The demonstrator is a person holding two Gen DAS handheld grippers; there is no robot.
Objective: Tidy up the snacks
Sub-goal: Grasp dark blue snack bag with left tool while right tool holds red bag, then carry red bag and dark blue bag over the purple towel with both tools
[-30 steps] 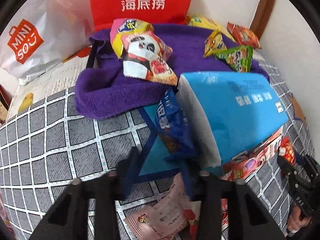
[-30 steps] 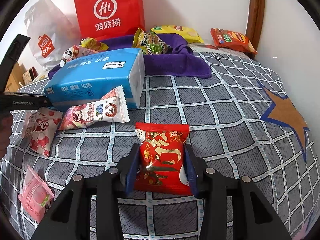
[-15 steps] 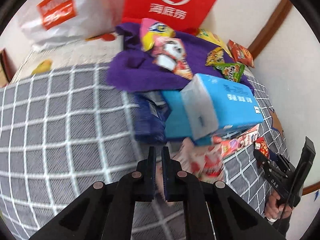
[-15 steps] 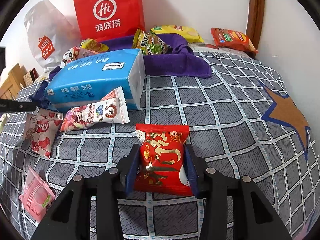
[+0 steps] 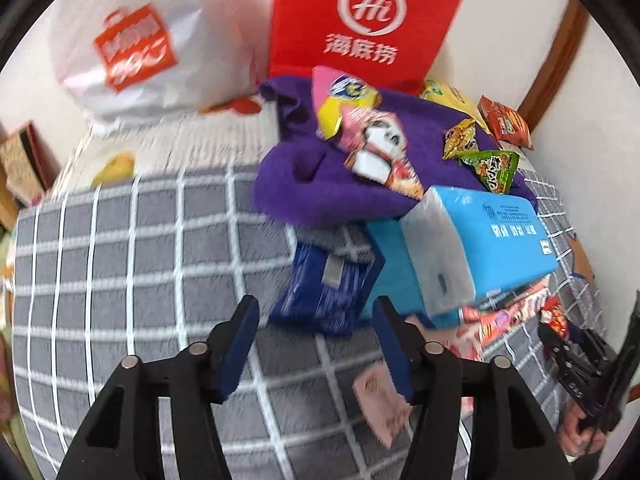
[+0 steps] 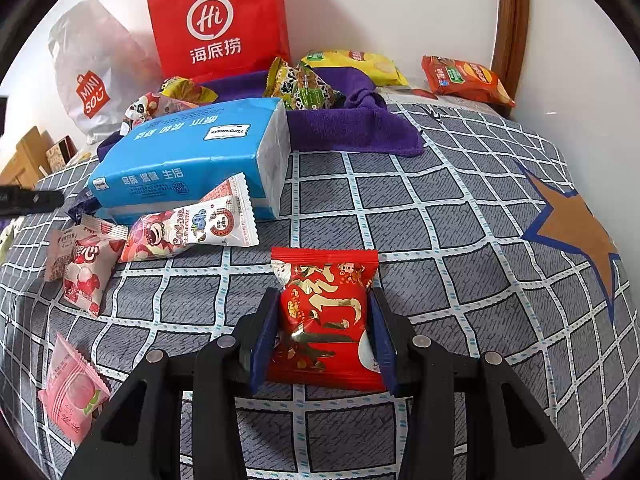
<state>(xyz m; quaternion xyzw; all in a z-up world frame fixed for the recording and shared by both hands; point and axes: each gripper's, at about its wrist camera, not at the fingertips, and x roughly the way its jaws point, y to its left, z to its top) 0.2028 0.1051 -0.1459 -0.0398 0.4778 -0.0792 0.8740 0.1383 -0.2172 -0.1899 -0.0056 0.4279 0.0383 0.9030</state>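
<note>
My left gripper point(image 5: 316, 320) is open and empty above the checked bedspread, just short of a dark blue snack pack point(image 5: 326, 284) that leans on a blue tissue pack point(image 5: 480, 240). A small pink packet point(image 5: 380, 396) lies under its right finger. My right gripper point(image 6: 324, 320) is shut on a red snack packet point(image 6: 326, 312) resting on the bed; it also shows in the left wrist view point(image 5: 576, 360). Several snacks point(image 5: 372, 144) lie on a purple towel point(image 5: 320, 184) behind the tissue pack.
A red paper bag point(image 6: 218, 20) and a white Miniso bag point(image 6: 94, 80) stand against the wall. A bear-print snack point(image 6: 188, 228), a strawberry packet point(image 6: 82, 264) and a pink packet point(image 6: 72, 392) lie left of the right gripper. An orange chip bag point(image 6: 464, 78) lies far right.
My left gripper was shut half a second ago and is now open, and its view has swung toward the blue pack. My right gripper has stayed still on the red packet.
</note>
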